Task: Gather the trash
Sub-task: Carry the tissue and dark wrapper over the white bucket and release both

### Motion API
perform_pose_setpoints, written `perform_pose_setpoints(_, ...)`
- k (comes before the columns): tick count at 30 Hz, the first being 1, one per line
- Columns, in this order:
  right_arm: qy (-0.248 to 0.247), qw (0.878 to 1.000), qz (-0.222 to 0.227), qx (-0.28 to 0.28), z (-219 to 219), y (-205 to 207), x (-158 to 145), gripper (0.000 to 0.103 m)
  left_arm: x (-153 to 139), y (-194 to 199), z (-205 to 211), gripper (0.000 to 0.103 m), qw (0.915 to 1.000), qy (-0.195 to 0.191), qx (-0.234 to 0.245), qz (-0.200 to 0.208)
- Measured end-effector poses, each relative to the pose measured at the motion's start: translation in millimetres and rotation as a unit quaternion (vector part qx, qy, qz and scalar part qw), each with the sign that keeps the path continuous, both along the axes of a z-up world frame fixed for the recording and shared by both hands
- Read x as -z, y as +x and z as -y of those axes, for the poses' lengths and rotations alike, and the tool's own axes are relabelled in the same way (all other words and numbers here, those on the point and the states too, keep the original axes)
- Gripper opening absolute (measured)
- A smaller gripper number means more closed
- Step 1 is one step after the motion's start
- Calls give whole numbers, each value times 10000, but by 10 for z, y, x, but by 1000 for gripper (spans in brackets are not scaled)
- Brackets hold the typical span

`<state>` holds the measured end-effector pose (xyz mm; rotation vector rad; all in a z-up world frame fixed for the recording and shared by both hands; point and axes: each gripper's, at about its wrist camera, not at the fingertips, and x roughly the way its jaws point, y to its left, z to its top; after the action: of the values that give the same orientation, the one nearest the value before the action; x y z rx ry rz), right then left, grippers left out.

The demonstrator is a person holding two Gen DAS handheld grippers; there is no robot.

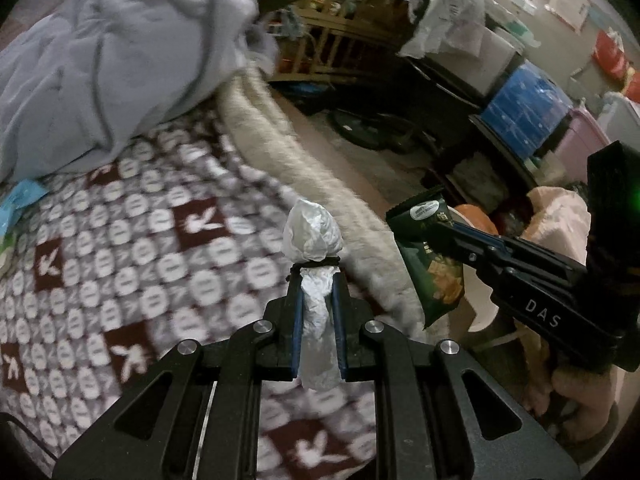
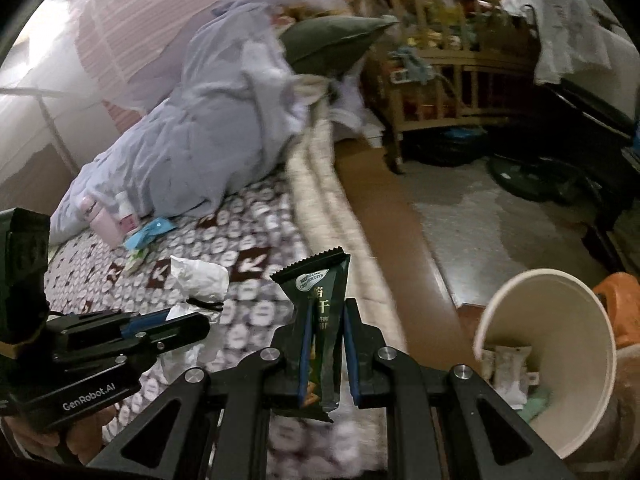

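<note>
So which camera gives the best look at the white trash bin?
The right wrist view: the white trash bin shows its open mouth, with wrappers inside. The left wrist view shows almost nothing of it, since the right tool and its snack wrapper block it.

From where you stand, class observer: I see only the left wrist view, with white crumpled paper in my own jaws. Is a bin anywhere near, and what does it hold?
Observer: Yes. The right wrist view shows a white bin on the floor beside the bed, low on the right of that view, its mouth tilted toward the camera.
Operator: Is it empty?
Observer: No. Pale wrappers already lie inside it.
Operator: The right gripper's packet looks partly hidden to me. What is printed on it?
Observer: The right gripper is shut on the dark green snack packet, which has a serrated top edge and an oval white label.
</note>
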<state>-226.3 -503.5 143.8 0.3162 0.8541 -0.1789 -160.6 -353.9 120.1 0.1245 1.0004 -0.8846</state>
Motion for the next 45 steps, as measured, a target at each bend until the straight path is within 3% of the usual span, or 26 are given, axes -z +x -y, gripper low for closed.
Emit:
perform_pose_setpoints(18,-73,9922,-220,1223,980,-713,82,14,4,-338,1052,11,9961,7,886,-28)
perform_pose_setpoints(28,-50,9838,-426,1743,1390,-958,227,14,108,-492,1646,11,9897,-114,1383,-346)
perform_pose_setpoints(42,-79,9743,-638,2160,1714,-1092,402,14,293,-554,2002,11,9849,-81,1641,-543)
perform_pose_setpoints(44,-224,9726,-696,2206,1724,-1081,414,14,309,-543,2007,15,9840,-185,1659,-629)
perform_pose_setpoints(45,-285,9714,-732,2241,1728,-1079,420,14,316,-537,2014,22,9832,-216,1674,-688)
